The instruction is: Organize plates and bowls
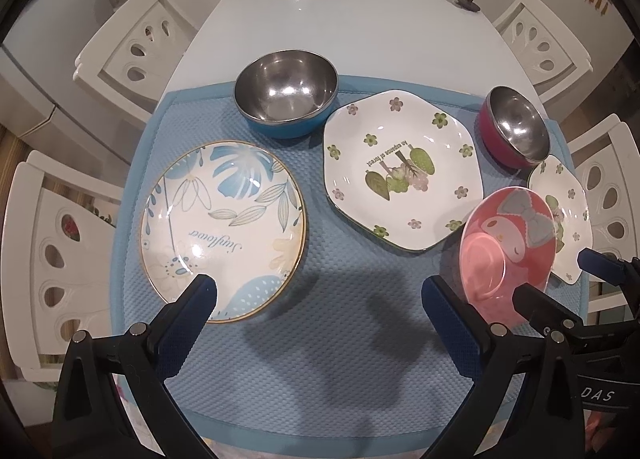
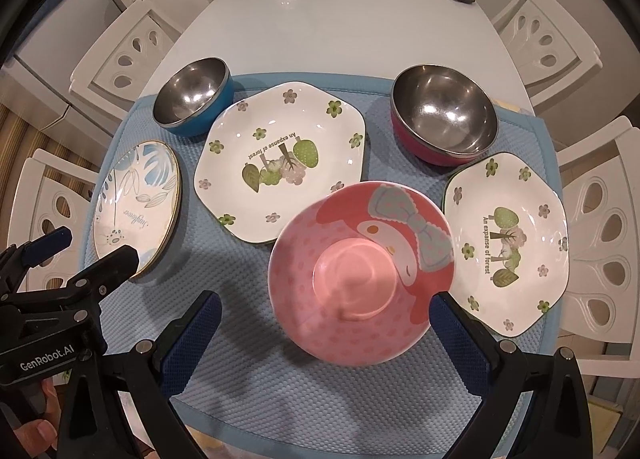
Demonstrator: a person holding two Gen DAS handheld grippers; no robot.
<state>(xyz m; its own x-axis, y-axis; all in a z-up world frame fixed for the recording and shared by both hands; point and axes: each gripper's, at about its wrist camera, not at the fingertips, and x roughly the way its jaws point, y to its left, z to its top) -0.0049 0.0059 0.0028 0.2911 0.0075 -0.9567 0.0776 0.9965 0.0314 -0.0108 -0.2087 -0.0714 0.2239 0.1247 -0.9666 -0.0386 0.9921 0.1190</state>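
Three plates [image 2: 280,163], three bowls [image 2: 444,115], four chairs [image 2: 128,55].

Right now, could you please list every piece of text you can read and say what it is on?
"Sunflower": round blue-leaf plate.
"An expanse of forest": centre hexagonal plate and right hexagonal plate.
"GenRobot.AI": left gripper body.
"DAS": right gripper body, cut off.

Pink bowl [image 2: 362,279] blurred; hides near corner of hexagonal forest plate [image 2: 276,163].
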